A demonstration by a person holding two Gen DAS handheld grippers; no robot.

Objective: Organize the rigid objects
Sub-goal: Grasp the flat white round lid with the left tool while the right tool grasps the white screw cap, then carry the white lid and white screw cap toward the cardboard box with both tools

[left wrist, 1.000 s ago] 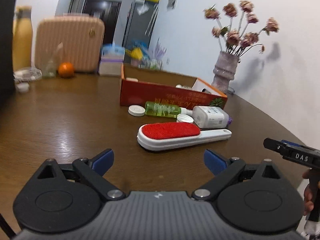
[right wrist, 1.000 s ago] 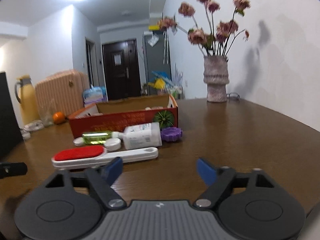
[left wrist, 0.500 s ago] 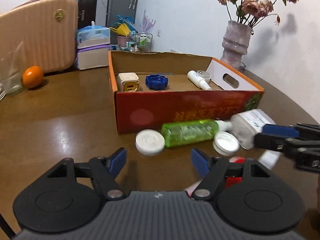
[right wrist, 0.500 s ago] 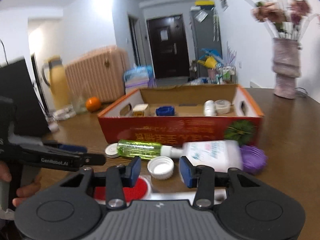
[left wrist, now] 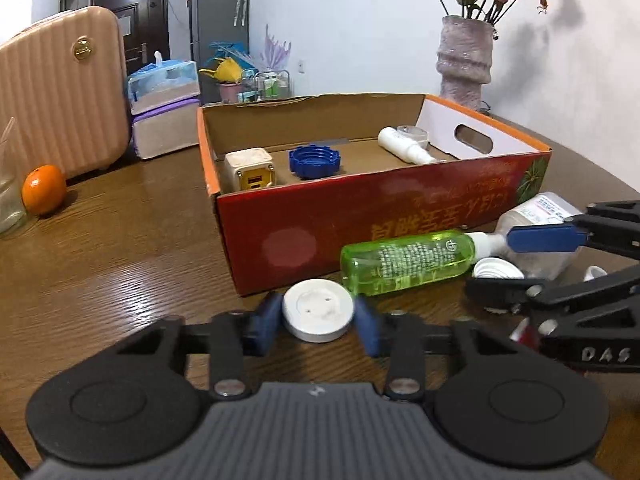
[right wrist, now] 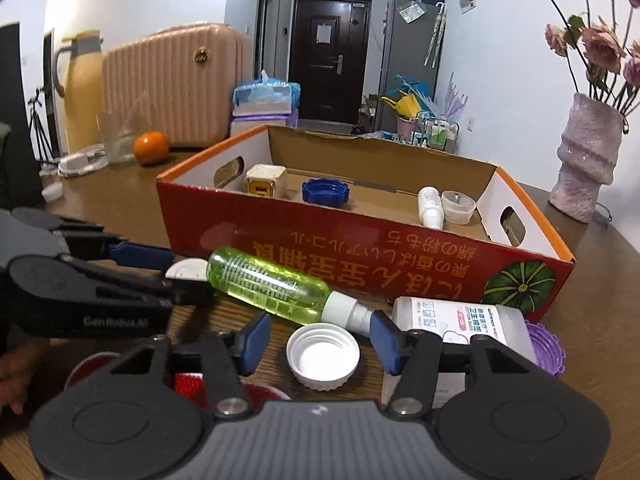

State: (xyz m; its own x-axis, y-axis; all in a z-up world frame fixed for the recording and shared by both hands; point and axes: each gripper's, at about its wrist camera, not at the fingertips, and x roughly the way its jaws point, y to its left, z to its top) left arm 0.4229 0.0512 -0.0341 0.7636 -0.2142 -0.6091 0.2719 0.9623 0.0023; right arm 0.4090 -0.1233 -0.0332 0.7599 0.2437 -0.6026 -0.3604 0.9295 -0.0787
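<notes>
— So, starting left of the cardboard box: what is sitting there?

— An orange is resting on the table well to the left of the box. Inside the box, from left to right, a cube charger, a blue lid and a small white bottle are lying on its floor.

— And in front of the box?

— Near its left front corner, the left gripper is closing its jaws around a white lid. The lid is sitting flat on the table, and both blue pads are already touching its rim.

— What is lying next to that?

— A green bottle is lying on its side along the front wall of the box, with its nozzle pointing right.

— Is the right gripper pinching anything?

— No. The right gripper is opening its jaws in front of the box's middle. A screw cap is sitting hollow side up between the pads, with a gap on each side.

— And further right?

— A white bottle is lying by the box's right front corner, and a purple lid is peeking out just beyond it.
</notes>
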